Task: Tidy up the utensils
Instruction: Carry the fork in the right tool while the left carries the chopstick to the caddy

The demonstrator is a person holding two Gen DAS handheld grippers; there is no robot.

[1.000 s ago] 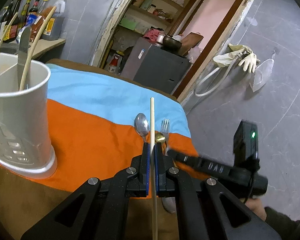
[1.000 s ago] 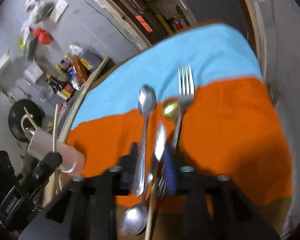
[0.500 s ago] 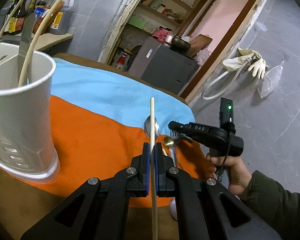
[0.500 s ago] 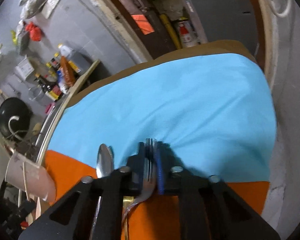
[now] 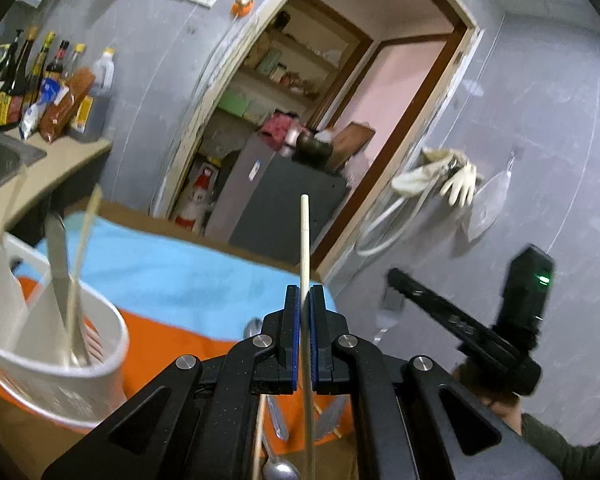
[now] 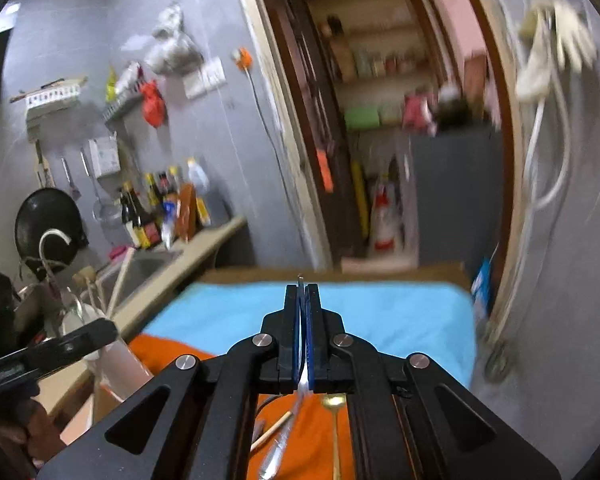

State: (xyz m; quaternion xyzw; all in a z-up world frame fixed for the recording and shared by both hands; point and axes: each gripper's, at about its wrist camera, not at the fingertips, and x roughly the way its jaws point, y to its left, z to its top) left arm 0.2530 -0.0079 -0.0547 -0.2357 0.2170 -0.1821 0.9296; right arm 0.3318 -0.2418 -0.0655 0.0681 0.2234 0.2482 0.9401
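- Our left black two-finger gripper (image 5: 305, 300) is lifted above the orange-and-blue cloth (image 5: 188, 276), its blue-padded jaws clamped on a pale wooden chopstick (image 5: 305, 240) that stands upright, its tip against the open brown-framed doorway (image 5: 384, 128).
- Our right black two-finger gripper (image 6: 302, 296) is also raised over the cloth, jaws pressed together on a silver metal fork (image 6: 301, 376); only the tine tips peek out beyond the pads, and the handle trails blurred below.
- The cloth's far blue edge lies near the doorway; the grey wall (image 5: 540, 128) rises to the right.
- The white plastic utensil holder (image 5: 60, 356) stands on the orange part at left, holding a silver knife (image 5: 56, 256) and a wooden chopstick (image 5: 85, 240); deeper contents are blurred.
- On the orange cloth beneath us lie a gold-bowled spoon (image 6: 333, 402), silver spoons (image 5: 278, 470) and a loose chopstick (image 6: 271, 430).
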